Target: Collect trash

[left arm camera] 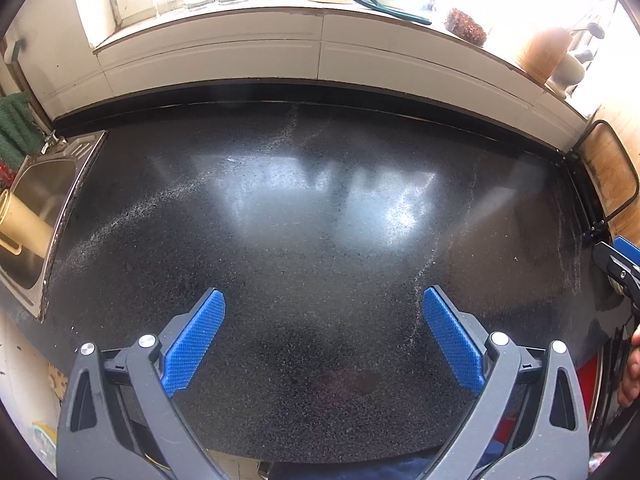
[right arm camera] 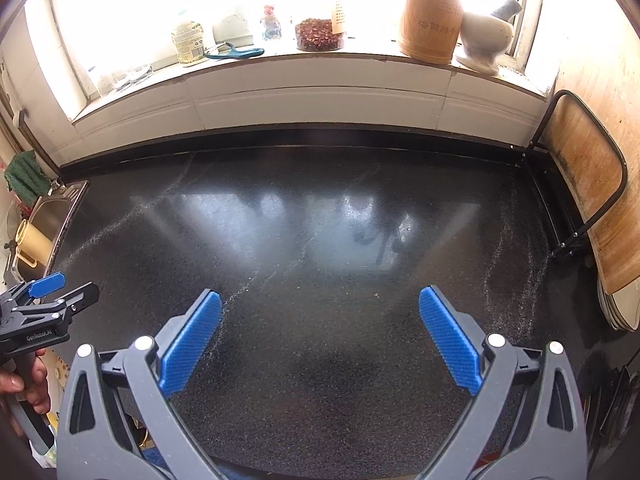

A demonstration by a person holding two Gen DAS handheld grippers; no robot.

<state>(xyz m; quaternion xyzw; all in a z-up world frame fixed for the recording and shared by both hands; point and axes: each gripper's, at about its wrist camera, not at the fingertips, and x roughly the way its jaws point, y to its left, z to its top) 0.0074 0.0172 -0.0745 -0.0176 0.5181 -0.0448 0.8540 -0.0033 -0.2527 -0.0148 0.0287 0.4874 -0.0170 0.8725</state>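
Note:
My left gripper (left arm camera: 323, 300) is open and empty above the black speckled countertop (left arm camera: 312, 220). My right gripper (right arm camera: 320, 302) is open and empty above the same countertop (right arm camera: 312, 240). I see no piece of trash on the countertop in either view. The left gripper also shows at the left edge of the right wrist view (right arm camera: 60, 292), held in a hand. The right gripper shows at the right edge of the left wrist view (left arm camera: 620, 264).
A steel sink (left arm camera: 36, 200) with a beige cup (left arm camera: 24, 220) lies at the left. A wooden board (right arm camera: 592, 200) in a black rack stands at the right. The windowsill (right arm camera: 280, 60) holds a bamboo holder (right arm camera: 430, 20), mortar (right arm camera: 486, 36), spice jar (right arm camera: 320, 36), peeler (right arm camera: 236, 53).

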